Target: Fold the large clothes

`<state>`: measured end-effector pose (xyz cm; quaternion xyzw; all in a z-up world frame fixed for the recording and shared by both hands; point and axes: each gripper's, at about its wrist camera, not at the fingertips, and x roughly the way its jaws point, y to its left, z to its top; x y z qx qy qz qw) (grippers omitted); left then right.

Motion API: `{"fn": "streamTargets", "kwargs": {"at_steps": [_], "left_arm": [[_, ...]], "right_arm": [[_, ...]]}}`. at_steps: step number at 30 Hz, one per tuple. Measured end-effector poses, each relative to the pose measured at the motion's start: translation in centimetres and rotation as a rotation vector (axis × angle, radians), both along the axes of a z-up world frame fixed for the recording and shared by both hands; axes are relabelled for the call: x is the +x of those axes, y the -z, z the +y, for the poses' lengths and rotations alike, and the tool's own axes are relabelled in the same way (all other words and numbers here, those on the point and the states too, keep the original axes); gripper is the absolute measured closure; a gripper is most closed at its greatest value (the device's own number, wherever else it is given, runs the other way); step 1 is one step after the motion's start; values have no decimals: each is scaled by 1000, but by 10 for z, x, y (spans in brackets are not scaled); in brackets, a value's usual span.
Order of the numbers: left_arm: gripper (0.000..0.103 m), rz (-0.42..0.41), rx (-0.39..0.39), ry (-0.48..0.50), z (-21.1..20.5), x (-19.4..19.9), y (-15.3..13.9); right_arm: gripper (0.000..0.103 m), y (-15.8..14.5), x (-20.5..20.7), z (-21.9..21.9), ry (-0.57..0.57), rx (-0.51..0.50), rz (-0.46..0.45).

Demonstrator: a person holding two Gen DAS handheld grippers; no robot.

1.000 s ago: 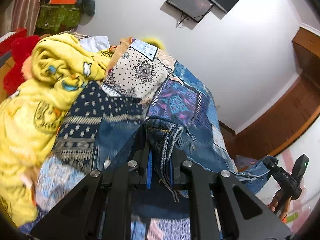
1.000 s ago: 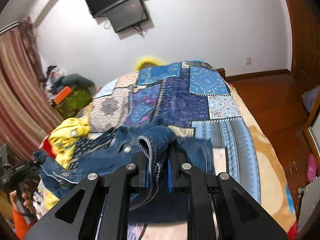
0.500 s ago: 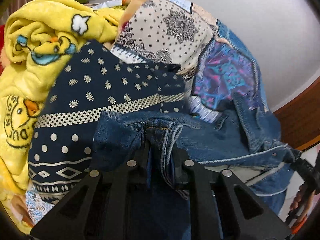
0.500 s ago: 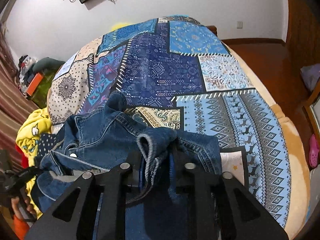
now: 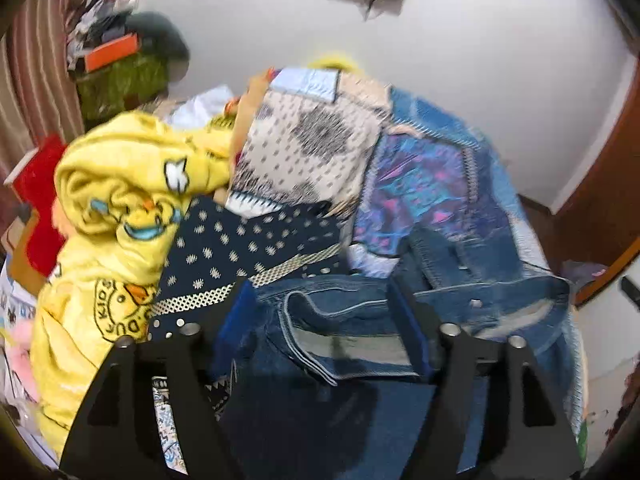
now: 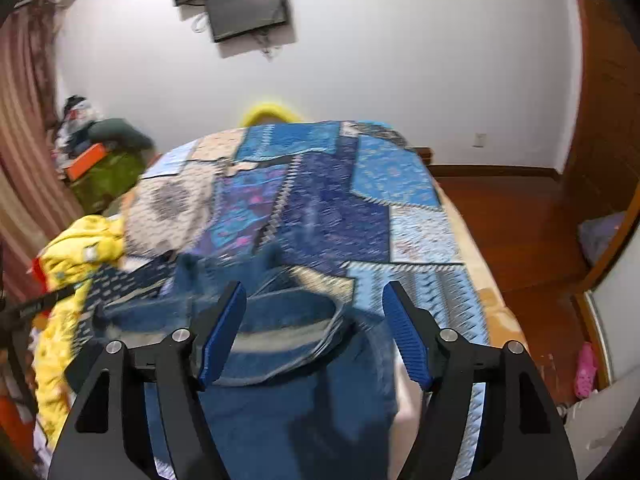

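Note:
A blue denim jacket (image 5: 460, 280) lies on the patchwork bedspread (image 5: 420, 176), its near part bunched under both grippers. My left gripper (image 5: 324, 304) is open, its fingers spread either side of a denim fold, holding nothing. The jacket also shows in the right wrist view (image 6: 280, 320). My right gripper (image 6: 314, 300) is open over the folded denim edge, its blue pads (image 6: 224, 336) wide apart and empty. The jacket's near part is hidden below the gripper bodies.
A yellow duck-print blanket (image 5: 120, 216) is heaped at the left of the bed, next to a dark dotted cloth (image 5: 248, 248). A cluttered green box (image 5: 120, 80) stands by the wall. A wooden floor (image 6: 520, 232) and pink slippers (image 6: 586, 364) lie to the right.
Both grippers were shut on denim folds and lowered the jacket onto the bed. Both have now opened and let go, and tilted back up toward the wall.

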<state>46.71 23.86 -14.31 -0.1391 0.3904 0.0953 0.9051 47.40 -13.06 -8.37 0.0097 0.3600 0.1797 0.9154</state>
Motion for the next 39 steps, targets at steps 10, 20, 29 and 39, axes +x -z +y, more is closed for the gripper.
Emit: {"fn": "streamTargets", "kwargs": {"at_steps": [10,20,29,39], "left_arm": [[16,164,128,237,-53,-39,42],[16,281,74,287,-64,-10,116],[16,266,-3,145,-20,63,114],[16,158,-26,-5,8,67,73]], "right_arm": [[24,61,-38,29,-134,-54,112],[24,125,-34,58,-197,-137,241],[21,122,46,102,-164,-79,313],[21,92,45,105,-55,25,194]]}}
